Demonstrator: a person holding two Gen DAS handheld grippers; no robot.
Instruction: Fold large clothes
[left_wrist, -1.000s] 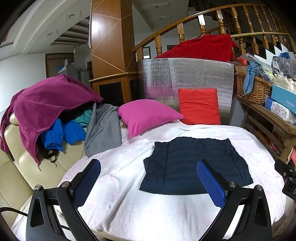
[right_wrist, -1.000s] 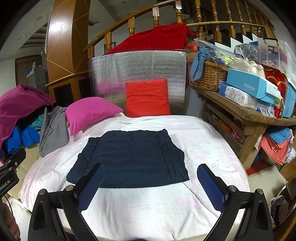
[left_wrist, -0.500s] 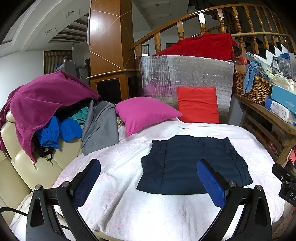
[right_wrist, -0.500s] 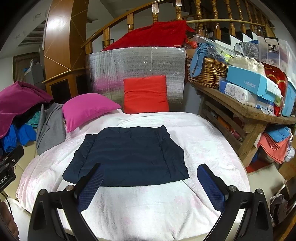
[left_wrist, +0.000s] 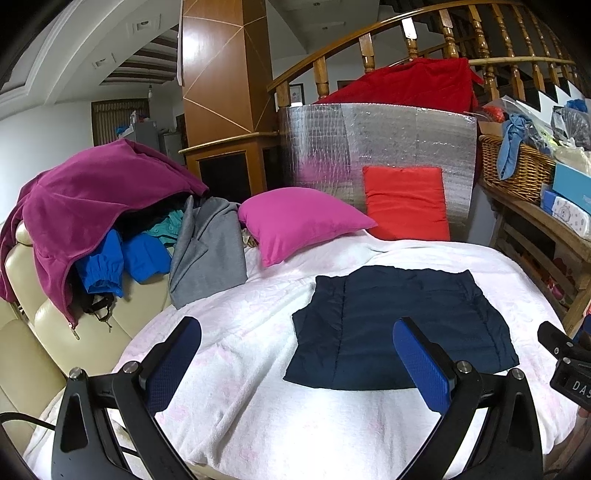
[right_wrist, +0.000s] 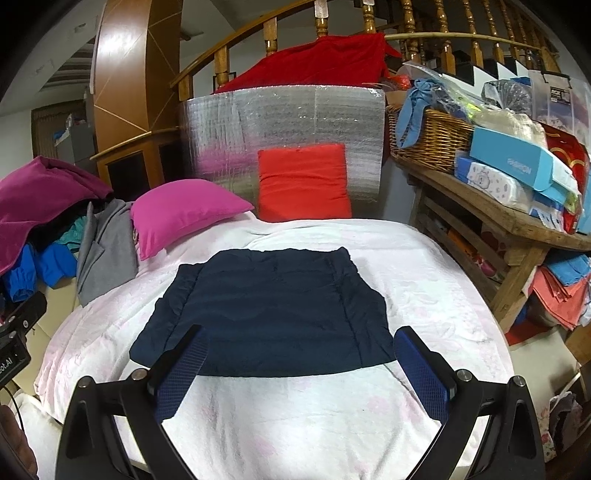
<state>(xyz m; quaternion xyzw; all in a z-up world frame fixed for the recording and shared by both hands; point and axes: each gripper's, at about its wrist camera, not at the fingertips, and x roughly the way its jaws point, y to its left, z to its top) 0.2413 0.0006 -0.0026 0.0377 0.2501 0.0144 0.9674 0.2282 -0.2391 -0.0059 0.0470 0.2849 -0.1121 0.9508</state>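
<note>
Already half-folded, by our reading: the navy garment (right_wrist: 266, 314) lies flat as a rough rectangle in the middle of the white blanket (right_wrist: 295, 417), sides apparently turned in along two lengthwise seams. We hold both tools back from it. Left gripper (left_wrist: 295, 365): jaws spread wide, nothing between them, hovering over the blanket near the garment's near-left corner. Right gripper (right_wrist: 297, 371): jaws equally wide and empty, straddling the near hem from above, not touching the cloth as far as we can tell.

Next move, we judge: each gripper comes down on a near corner, pinches through all layers, then carries the hem away toward the far edge. Puffy fabric may slip or spring open.

Containers: wicker basket (right_wrist: 432, 142) on the wooden bench (right_wrist: 491, 218), a blue cloth (right_wrist: 413, 110) draped over its rim; the rest of its contents unclear. Blue boxes (right_wrist: 517, 162) stacked beside it. Unfolded clothes pile (left_wrist: 99, 221) on the cream sofa (left_wrist: 40, 332), left of the pink pillow (left_wrist: 295, 218).
</note>
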